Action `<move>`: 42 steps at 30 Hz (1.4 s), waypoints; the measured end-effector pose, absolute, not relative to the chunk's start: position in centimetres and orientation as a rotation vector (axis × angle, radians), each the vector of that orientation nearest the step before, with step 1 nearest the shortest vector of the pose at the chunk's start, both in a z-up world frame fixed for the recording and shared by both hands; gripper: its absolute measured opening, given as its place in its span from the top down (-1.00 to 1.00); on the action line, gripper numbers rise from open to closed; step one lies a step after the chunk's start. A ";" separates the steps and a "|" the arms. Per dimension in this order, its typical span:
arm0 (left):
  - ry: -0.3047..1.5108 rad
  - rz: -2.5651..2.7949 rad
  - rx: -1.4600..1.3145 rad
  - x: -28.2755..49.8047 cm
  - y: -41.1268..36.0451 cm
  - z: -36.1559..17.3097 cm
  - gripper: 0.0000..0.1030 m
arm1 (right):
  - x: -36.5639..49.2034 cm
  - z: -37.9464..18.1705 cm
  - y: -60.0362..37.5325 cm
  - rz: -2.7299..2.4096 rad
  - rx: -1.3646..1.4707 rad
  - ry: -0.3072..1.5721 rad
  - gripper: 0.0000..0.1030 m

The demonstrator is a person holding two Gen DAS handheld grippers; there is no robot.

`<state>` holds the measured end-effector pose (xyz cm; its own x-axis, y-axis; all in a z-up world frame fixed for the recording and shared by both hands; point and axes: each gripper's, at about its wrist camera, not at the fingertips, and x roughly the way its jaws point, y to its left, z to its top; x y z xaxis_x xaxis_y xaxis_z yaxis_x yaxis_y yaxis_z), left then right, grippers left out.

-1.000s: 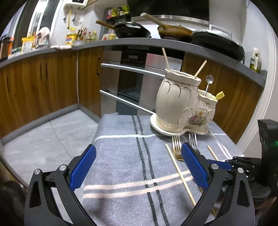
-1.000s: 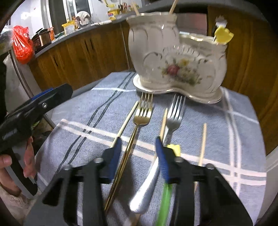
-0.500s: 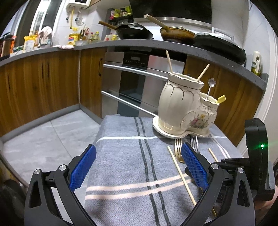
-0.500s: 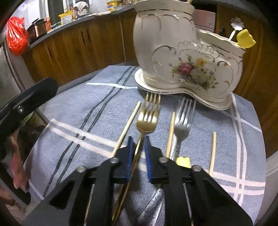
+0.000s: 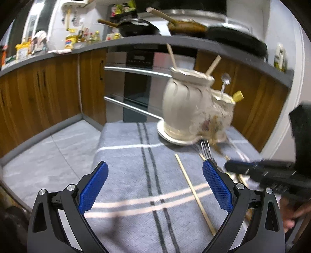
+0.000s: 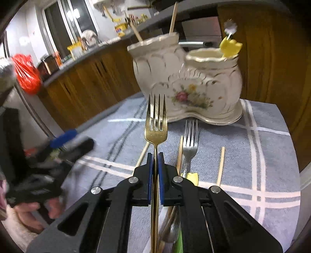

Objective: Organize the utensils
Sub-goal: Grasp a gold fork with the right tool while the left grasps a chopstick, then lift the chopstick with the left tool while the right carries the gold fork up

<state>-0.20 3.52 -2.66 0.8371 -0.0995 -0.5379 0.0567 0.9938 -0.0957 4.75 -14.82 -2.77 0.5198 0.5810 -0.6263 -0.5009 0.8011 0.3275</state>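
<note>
The slim gold metal fork [image 6: 155, 128] was clamped by its handle between the blue pads of the right gripper [image 6: 155, 163], whose fingers were pressed almost together on it. The fork pointed toward twelve o'clock in the right wrist view, tines up and lifted off the cloth, its head in front of the cream ceramic two-compartment utensil holder with a painted flower [image 6: 189, 85].

At two o'clock from the gold fork's handle, a silver metal fork [image 6: 190, 140] lay flat on the grey-blue striped tablecloth [image 6: 272, 155], tines toward the holder. A pale wooden chopstick [image 6: 179, 153] lay just beside the silver fork on its nine o'clock side, another [image 6: 220, 165] lay apart at its three o'clock side, and a third [image 6: 142, 155] showed at the gold fork's nine o'clock side. A yellow-and-green handle end [image 6: 192, 178] peeked out beside the right gripper.

The holder stood at twelve o'clock on the cloth. Two chopsticks [image 6: 172, 17] stuck out of its taller compartment, and a small silver spoon [image 6: 230, 28] with a yellow-tipped utensil [image 6: 230, 47] rose from the lower one.

The left gripper [image 5: 154, 179] hovered above the cloth with its blue-padded fingers spread wide and nothing between them. In its view one long chopstick [image 5: 194, 191] lay on the cloth between the fingers, the holder [image 5: 186, 109] stood at one o'clock, blurred, and the right gripper [image 5: 262, 171] showed at three o'clock.
</note>
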 end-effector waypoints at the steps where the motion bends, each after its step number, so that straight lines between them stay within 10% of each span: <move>1: 0.592 -0.088 -0.051 -0.1 2.8 -2.8 -0.86 | 4.6 -2.4 -15.1 0.653 0.112 0.784 0.89; 10: 0.717 -0.129 -0.007 1.0 0.0 -4.3 -0.76 | 2.2 0.2 -18.5 0.677 0.121 0.647 0.89; 24: 0.876 -0.149 0.083 2.8 -3.5 -6.1 0.52 | 0.2 3.5 -21.7 0.641 0.135 0.461 0.90; 42: 0.854 -0.107 0.133 2.9 -3.5 -5.7 0.91 | -0.7 4.2 -23.3 0.619 0.158 0.413 0.90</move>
